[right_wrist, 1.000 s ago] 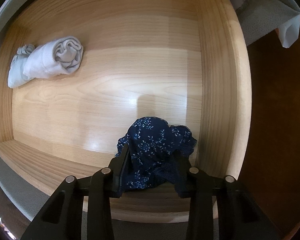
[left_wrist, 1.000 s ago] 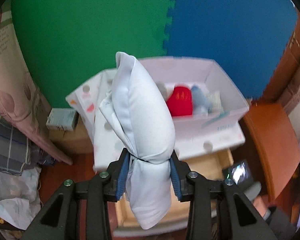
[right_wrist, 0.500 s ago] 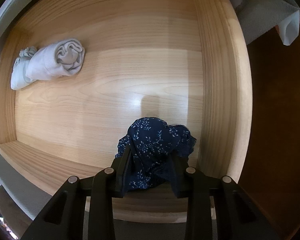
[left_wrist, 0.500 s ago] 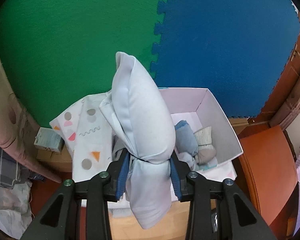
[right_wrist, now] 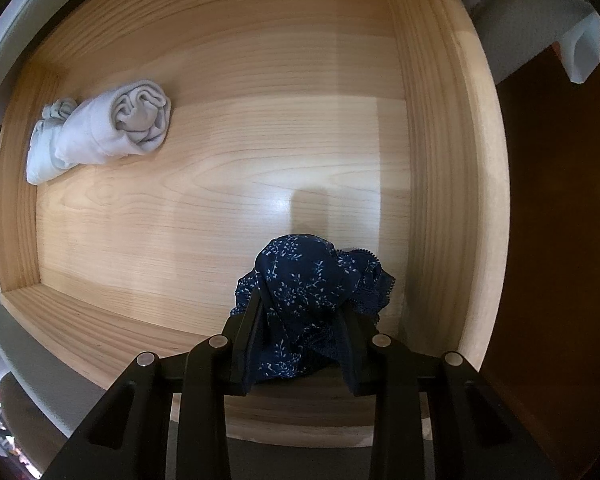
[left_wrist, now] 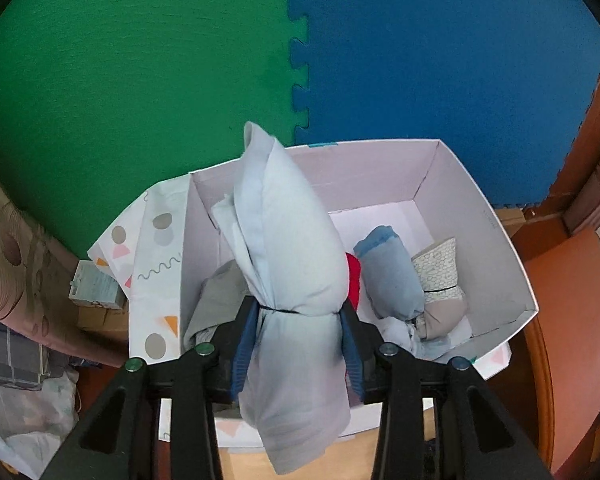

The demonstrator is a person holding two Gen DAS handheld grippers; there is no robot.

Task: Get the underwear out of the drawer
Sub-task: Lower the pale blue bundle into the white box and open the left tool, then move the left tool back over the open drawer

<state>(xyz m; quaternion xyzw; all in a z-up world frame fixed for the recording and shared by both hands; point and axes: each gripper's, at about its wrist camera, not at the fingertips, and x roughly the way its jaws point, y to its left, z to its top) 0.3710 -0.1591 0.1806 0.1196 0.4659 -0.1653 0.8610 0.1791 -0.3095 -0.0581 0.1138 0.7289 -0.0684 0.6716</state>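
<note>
My left gripper (left_wrist: 299, 312) hangs over a white cardboard box (left_wrist: 500, 248) with a rolled pale blue underwear (left_wrist: 288, 232) between its blue pads. The jaws are opening, though the pads still pinch the roll at its waist. In the right wrist view I look straight down into a light wooden drawer (right_wrist: 432, 160). My right gripper (right_wrist: 300, 308) is shut on a bunched navy floral underwear (right_wrist: 304, 268) near the drawer's front right corner. A rolled white underwear (right_wrist: 100, 132) lies at the drawer's far left.
The box holds a blue roll (left_wrist: 392, 272), a red item (left_wrist: 354, 276), a grey roll (left_wrist: 220, 300) and a patterned piece (left_wrist: 436, 264). A dotted white cloth (left_wrist: 156, 248) lies under the box. Green and blue foam mats (left_wrist: 180, 60) cover the wall behind.
The left gripper has carried the pale blue roll forward, from short of the box to above its inside. The right gripper and the navy underwear have stayed in place.
</note>
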